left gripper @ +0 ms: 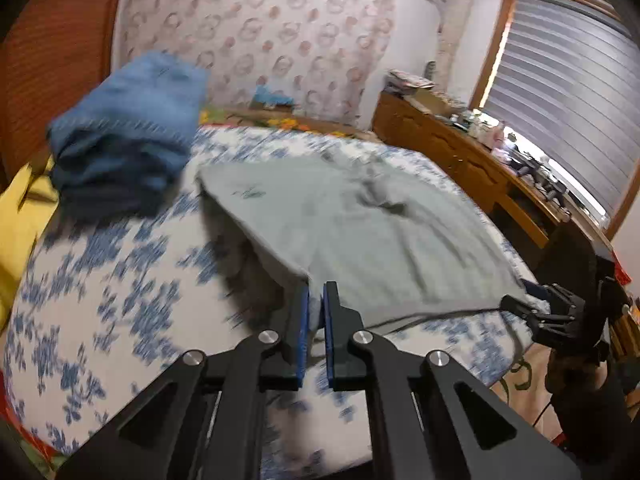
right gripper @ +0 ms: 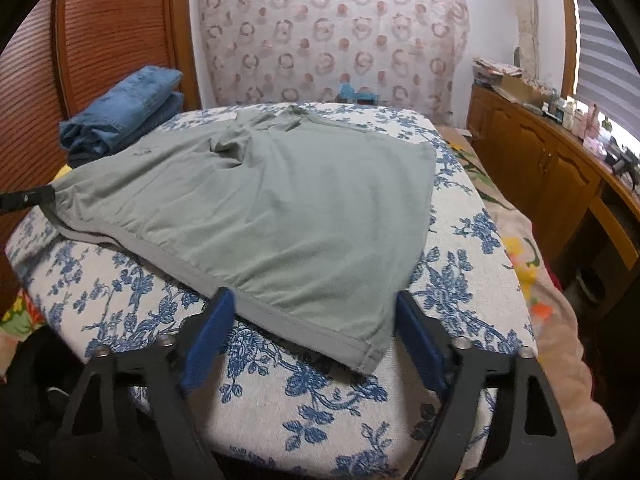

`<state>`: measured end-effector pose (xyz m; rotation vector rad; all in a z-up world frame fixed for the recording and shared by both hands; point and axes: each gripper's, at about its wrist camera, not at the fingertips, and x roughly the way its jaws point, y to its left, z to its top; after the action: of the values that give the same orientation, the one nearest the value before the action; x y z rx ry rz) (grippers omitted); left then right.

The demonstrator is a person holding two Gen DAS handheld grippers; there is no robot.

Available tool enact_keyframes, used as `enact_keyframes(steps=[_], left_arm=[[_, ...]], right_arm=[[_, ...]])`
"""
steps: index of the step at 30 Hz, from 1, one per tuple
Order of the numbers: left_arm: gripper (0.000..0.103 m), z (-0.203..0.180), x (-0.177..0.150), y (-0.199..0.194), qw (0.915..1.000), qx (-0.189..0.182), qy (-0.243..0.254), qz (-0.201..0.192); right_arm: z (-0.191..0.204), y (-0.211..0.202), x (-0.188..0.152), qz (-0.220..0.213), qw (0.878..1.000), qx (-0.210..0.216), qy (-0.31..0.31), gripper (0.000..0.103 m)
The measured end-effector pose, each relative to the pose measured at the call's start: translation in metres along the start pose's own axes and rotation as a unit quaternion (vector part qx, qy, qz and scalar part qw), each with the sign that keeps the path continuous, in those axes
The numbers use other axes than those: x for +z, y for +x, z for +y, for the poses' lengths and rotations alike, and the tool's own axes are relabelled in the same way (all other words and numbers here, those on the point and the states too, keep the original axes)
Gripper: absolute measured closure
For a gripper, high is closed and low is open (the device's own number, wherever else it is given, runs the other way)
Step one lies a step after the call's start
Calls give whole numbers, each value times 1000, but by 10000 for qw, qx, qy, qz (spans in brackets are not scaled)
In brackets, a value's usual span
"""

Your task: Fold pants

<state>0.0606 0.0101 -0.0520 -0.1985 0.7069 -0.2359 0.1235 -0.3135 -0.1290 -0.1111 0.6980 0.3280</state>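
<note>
Grey-green pants lie spread on a white surface with blue flowers. My left gripper is shut on a near corner of the pants, and that edge is raised off the surface in a fold. Its tip shows at the far left of the right wrist view. My right gripper is open, its blue pads standing on either side of the other near corner without touching the fabric. It also appears at the right edge of the left wrist view.
A stack of folded blue jeans sits at the back left of the surface. A wooden dresser with clutter on top runs along the right under a window. A wooden slatted panel stands at left.
</note>
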Motion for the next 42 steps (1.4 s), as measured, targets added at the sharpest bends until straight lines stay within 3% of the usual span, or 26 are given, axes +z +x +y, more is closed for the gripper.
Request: enact_keyframes(steps=[10,23,29,38,40,42], left_arm=[[102,-65,30,16,9972,-403,636,15],[102,-135,58,40,9879,-1138,1043,177],[101,-141,61,40,9878,-1046,1123,280],[76,-127,52,30,9890,-563,1367,99],[65,-118,49,26,9894,-487,1367,70],[63,-107,47,25,9901,-470,1318,86]], right_arm=[[-16,-18,4,-147,9998,102,95,51],[-30,-37,11,-323,9994,43,80,55],[-26,-38,11,-324,9995,26,64,55],[-17,-31,16,-334,9994,43,41,55],[-16,-29,18,-331,9994,50,72,55],[-14,-26,19,-317,9994,77,90,55]])
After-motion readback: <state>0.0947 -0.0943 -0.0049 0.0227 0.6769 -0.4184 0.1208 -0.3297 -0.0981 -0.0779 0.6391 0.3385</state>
